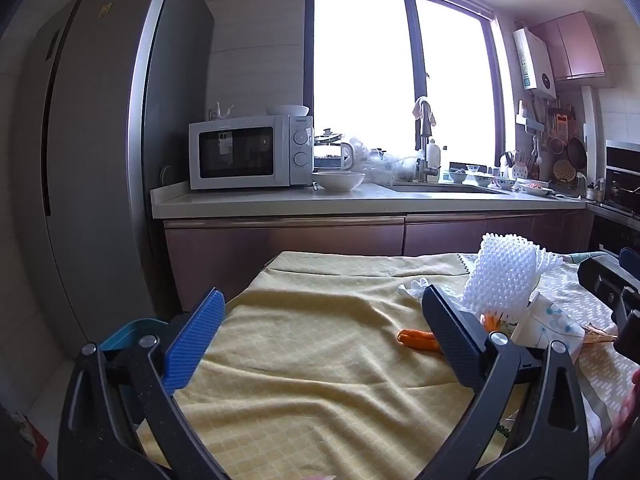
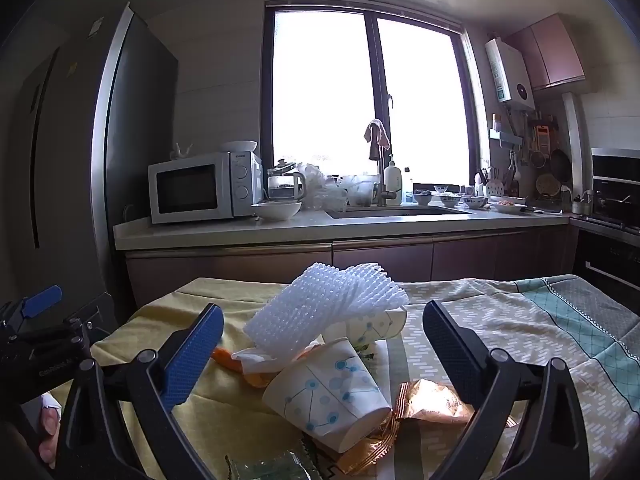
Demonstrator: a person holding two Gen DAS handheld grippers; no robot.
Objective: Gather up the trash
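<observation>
Nothing is seen collected yet. Both the left gripper (image 1: 322, 340) and the right gripper (image 2: 324, 354) are held wide open and empty. Around the paper cup (image 2: 328, 396) lie foam net (image 2: 320, 312), gold wrapper (image 2: 432, 400) and orange peel (image 1: 418, 338), all still to be gathered.

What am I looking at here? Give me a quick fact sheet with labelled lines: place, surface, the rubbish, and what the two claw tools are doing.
place: kitchen, white microwave on the counter
surface: table under a yellow checked cloth
rubbish: white foam fruit net, two tipped white paper cups with blue dots, orange peel, crinkled gold foil wrapper, piled together
left gripper: open, holding nothing
right gripper: open, aimed at the pile
</observation>
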